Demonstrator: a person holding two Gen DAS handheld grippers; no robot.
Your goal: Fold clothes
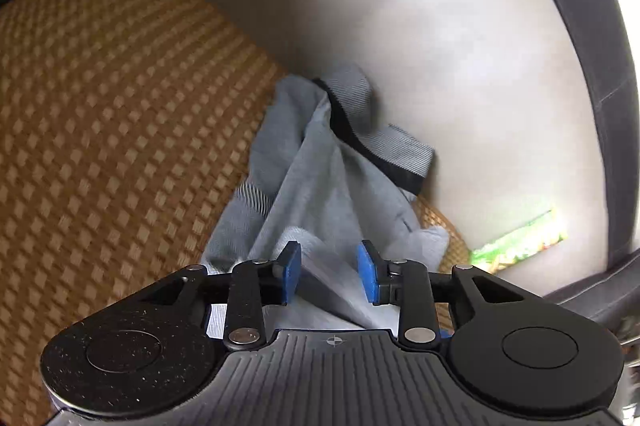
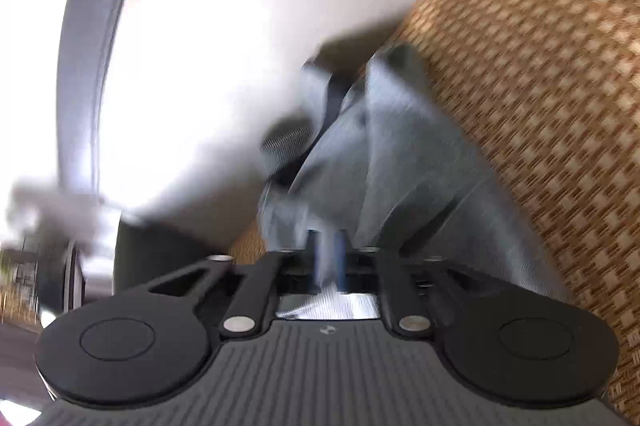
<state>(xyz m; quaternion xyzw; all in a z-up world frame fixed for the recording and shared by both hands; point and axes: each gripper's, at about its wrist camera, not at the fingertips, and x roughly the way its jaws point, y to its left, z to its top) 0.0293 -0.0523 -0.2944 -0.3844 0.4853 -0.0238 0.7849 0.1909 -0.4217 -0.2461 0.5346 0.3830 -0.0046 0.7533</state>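
A light grey garment with a black-edged striped band lies bunched on a woven brown mat, against a pale wall. My left gripper is open, its blue pads standing on either side of a fold of the grey cloth. In the right wrist view, which is blurred, the same grey garment stretches away from my right gripper, whose blue pads are closed together on an edge of the cloth.
The woven mat covers the surface. A pale wall rises behind the garment, with a dark grey frame at its right. A green printed packet lies at the wall's foot.
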